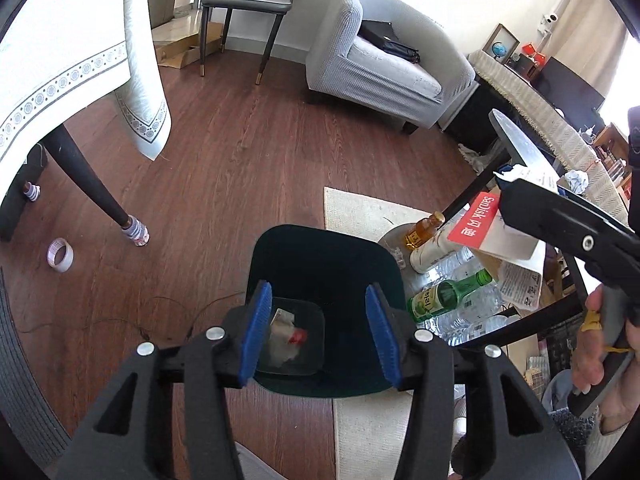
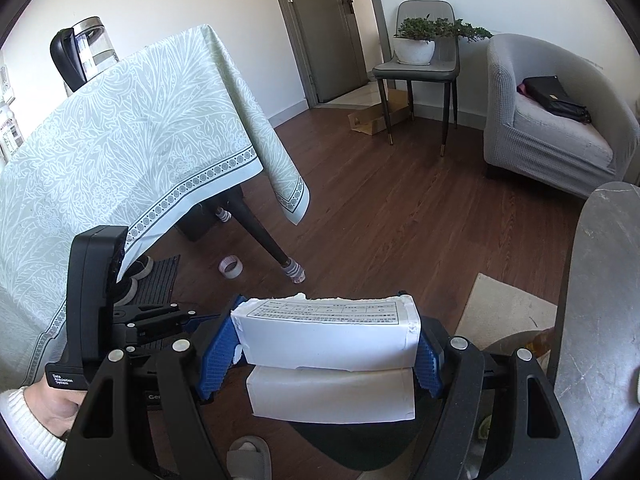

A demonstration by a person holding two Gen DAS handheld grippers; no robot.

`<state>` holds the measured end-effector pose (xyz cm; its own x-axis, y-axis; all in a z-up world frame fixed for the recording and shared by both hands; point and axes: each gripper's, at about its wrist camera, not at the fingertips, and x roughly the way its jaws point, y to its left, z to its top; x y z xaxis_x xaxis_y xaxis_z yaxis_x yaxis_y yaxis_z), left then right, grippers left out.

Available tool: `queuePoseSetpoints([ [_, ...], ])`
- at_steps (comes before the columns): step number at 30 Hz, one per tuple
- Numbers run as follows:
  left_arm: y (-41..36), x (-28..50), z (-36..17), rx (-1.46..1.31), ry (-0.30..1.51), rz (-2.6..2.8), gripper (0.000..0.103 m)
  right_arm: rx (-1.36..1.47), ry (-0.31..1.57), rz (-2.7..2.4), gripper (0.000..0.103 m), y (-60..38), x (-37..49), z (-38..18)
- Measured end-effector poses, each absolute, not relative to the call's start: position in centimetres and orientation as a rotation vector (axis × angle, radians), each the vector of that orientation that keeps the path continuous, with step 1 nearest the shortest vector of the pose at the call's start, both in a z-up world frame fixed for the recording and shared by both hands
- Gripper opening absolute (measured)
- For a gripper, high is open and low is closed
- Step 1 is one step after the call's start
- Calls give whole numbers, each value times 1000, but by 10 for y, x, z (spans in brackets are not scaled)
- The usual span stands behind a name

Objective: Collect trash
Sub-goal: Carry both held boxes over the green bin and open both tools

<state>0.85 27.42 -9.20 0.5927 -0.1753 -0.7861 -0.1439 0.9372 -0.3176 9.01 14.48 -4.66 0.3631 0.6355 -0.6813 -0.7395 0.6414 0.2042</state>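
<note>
Nearest in the right wrist view, the right gripper (image 2: 326, 354) has its blue pads (image 2: 216, 354) pressed against the two short ends of a torn white cardboard package (image 2: 328, 338), which spans the gap between them. It looks light and thin-walled: the ragged top edge and dented corners suggest it would buckle under a harder squeeze, so the end walls, where the folds stiffen it, seem the soundest hold.

In the left wrist view the left gripper (image 1: 318, 332) hangs with its jaws apart and nothing between them, directly above the dark trash bin (image 1: 326, 268), which has scraps of paper and plastic at its bottom. To the right, the same package (image 1: 492, 228) shows its red label, held higher and beside the bin rather than over it.

Farther right, a green glass bottle (image 1: 448, 296) and clear plastic bottles (image 1: 468, 264) lie heaped on a low round table (image 1: 390, 240). The glass would be heavier, slick and breakable.
</note>
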Motion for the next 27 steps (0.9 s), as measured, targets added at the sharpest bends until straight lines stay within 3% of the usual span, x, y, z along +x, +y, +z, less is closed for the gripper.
queuePoseSetpoints([
  [8,301,-9,-74,-413,873,78,50,-196,867,899,75,167,89,-70],
  [16,302,-15,-53,-381,827,55,34,-300,1024,852,75,190,95,-125],
  [27,313,-21,-32,-395,763,55,35,-369,1037,826,81,200,92,-138],
])
